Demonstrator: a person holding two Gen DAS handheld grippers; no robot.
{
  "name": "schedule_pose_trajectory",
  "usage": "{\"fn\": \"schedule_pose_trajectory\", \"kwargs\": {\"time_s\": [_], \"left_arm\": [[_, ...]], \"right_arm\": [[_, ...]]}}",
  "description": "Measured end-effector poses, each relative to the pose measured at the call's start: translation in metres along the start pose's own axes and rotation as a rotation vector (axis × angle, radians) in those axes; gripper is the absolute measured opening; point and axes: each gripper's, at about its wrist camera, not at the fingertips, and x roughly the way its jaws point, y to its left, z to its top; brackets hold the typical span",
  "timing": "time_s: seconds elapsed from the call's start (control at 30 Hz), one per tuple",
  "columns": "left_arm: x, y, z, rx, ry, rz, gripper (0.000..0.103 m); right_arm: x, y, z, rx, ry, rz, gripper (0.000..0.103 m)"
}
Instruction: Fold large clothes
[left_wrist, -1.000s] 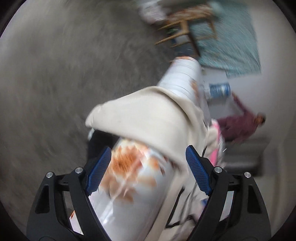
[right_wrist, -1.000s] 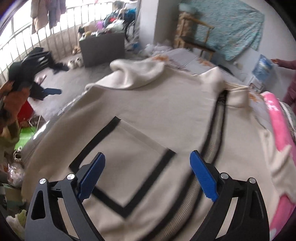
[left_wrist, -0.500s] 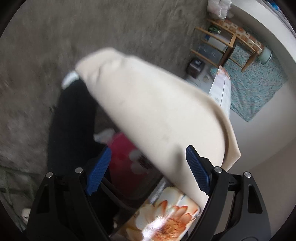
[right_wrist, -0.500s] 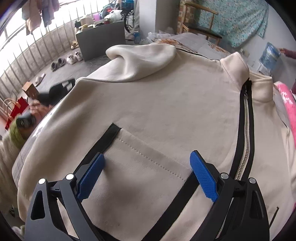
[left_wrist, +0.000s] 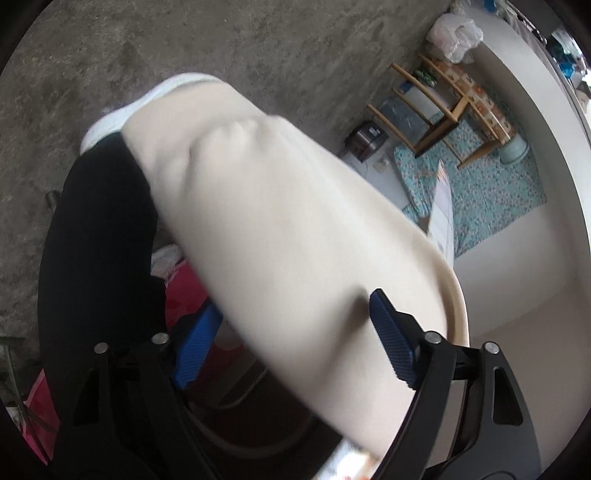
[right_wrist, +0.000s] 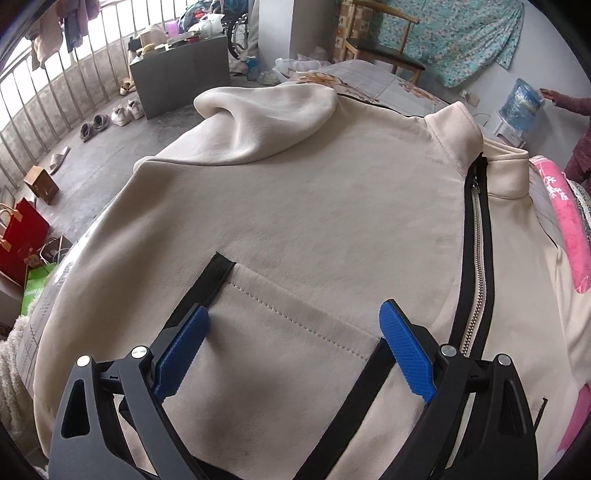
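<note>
A cream zip-up jacket (right_wrist: 314, 206) lies spread front-up on the bed, with a black zipper (right_wrist: 478, 251), a black-trimmed pocket (right_wrist: 288, 343) and one sleeve (right_wrist: 266, 118) folded over its far shoulder. My right gripper (right_wrist: 293, 354) hovers open just over the pocket, pointing steeply down, with nothing gripped. In the left wrist view a hanging cream part of the jacket (left_wrist: 280, 221) runs between the fingers of my left gripper (left_wrist: 293, 341). Its jaws are closing around the fabric. The cloth covers part of the left pad (left_wrist: 192, 350), and I cannot see the pads pressing it.
A person's black trouser leg (left_wrist: 99, 236) and white shoe (left_wrist: 110, 118) stand close by the left gripper on the concrete floor. A pink blanket (right_wrist: 565, 229) lies at the bed's right. A grey cabinet (right_wrist: 181, 85), shoes (right_wrist: 125, 112), red bags (right_wrist: 22, 236) and a wooden chair (right_wrist: 384, 51) stand around.
The left gripper has dropped and rolled from above the floral bed cover to the bed's side, where cream fabric now lies between its narrowing fingers. The right gripper has closed in on the pocket.
</note>
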Motion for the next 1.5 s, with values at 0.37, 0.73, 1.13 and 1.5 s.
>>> {"fn": "schedule_pose_trajectory", "kwargs": {"time_s": [0.37, 0.73, 1.13, 1.5], "left_arm": [[-0.032, -0.038, 0.028, 0.167, -0.193, 0.194, 0.012], [-0.096, -0.272, -0.128, 0.943, -0.669, 0.554, 0.005], [0.068, -0.316, -0.449, 1.772, -0.443, 0.657, 0.006], [0.157, -0.105, -0.436, 1.676, 0.045, 0.993, 0.046]], "right_arm": [[0.001, -0.002, -0.002, 0.01, -0.02, 0.012, 0.091], [-0.036, 0.009, -0.01, -0.046, -0.169, -0.004, 0.09], [-0.14, -0.041, -0.082, 0.121, -0.368, -0.015, 0.09], [-0.157, -0.129, -0.171, 0.385, -0.28, 0.025, 0.091]]}}
